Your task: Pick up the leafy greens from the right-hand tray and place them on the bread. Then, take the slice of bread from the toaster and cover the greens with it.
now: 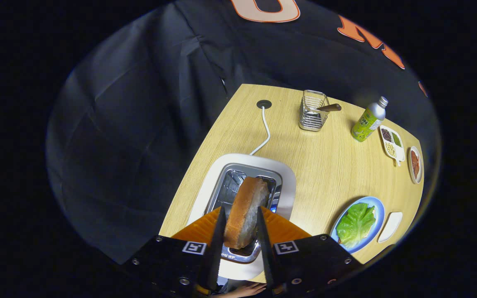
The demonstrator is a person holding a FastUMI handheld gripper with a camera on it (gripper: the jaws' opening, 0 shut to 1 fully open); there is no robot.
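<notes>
Golden-brown crust and pale crumb on the bread slice (244,215), between black fingers (218,244) (orange behind them). White toaster (288,182), light wood-grain desk (329,165), green lettuce (355,223) on a blue plate (380,213).

tool (240,248): black housing showing silver screws and two white square markers
fingers (217,244): thin black blades, standing against orange ribbed backing
</notes>
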